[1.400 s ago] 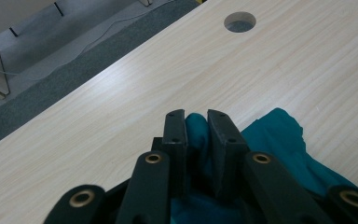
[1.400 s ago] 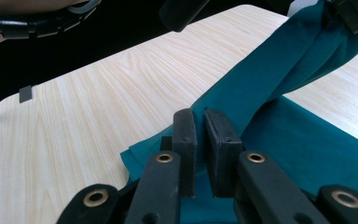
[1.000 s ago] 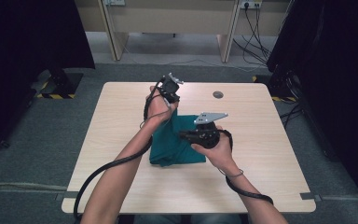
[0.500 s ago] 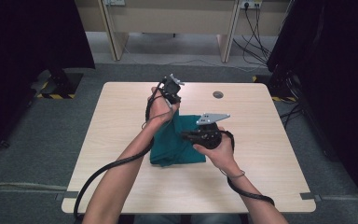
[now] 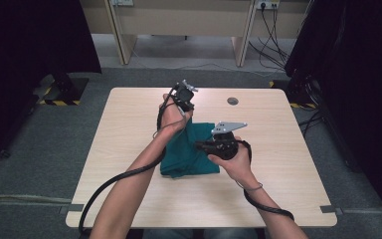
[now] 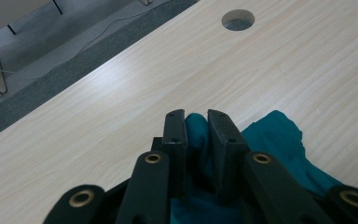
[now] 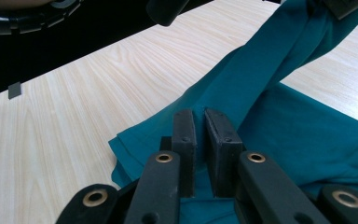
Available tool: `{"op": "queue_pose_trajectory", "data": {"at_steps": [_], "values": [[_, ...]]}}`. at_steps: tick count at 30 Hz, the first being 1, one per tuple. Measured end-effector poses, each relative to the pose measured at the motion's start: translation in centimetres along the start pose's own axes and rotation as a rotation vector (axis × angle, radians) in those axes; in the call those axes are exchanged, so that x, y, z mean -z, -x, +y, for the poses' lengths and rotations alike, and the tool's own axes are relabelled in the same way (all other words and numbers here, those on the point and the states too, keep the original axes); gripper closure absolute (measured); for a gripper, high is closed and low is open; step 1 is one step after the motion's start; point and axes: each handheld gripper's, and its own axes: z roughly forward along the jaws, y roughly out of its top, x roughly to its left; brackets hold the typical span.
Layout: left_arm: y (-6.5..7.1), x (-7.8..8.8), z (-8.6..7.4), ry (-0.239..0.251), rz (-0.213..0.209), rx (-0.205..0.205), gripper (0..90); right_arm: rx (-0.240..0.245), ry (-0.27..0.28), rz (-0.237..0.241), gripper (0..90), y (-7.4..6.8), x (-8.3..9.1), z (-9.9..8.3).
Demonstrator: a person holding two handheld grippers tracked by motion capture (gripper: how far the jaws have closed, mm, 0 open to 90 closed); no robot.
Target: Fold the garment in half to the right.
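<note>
Left tongs (image 6: 196, 122): jaws nearly together, clamped on a bunched fold of the teal cloth (image 6: 279, 135). Cloth fills the narrow gap between the pads and spills out below and to the right of the jaws in the left gripper view. In the high view the left tongs (image 5: 183, 99) are raised above the worktop (image 5: 129, 124), with a strip of the teal cloth (image 5: 189, 149) hanging from them down to the rest of the fabric.

Right tongs (image 7: 200, 122): jaws nearly together, only a slim gap. A thin edge of the teal cloth (image 7: 261, 93) runs between the pads; clamped on it. In the high view the right tongs (image 5: 204, 146) sit low over the near part of the cloth, pointing left, grey plate on top.

Cloth position: most of it lies flat and folded on the worktop (image 7: 74, 116), directly under and ahead of the right tongs. One band rises diagonally from just ahead of the right tongs up toward the left tongs, taut and slightly twisted.

Beyond the left tongs: bare wood and a round hole (image 6: 238, 19) in the worktop, well apart from the cloth.
</note>
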Motion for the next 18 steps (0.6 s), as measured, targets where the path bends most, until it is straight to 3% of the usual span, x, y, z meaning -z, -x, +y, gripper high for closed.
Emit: {"op": "queue_pose_trajectory", "data": {"at_steps": [18], "values": [[0.41, -0.35, -0.09, 0.0, -0.006, -0.008, 77.6, -0.007, -0.004, -0.003, 83.3, 0.12, 0.1, -0.47]]}}
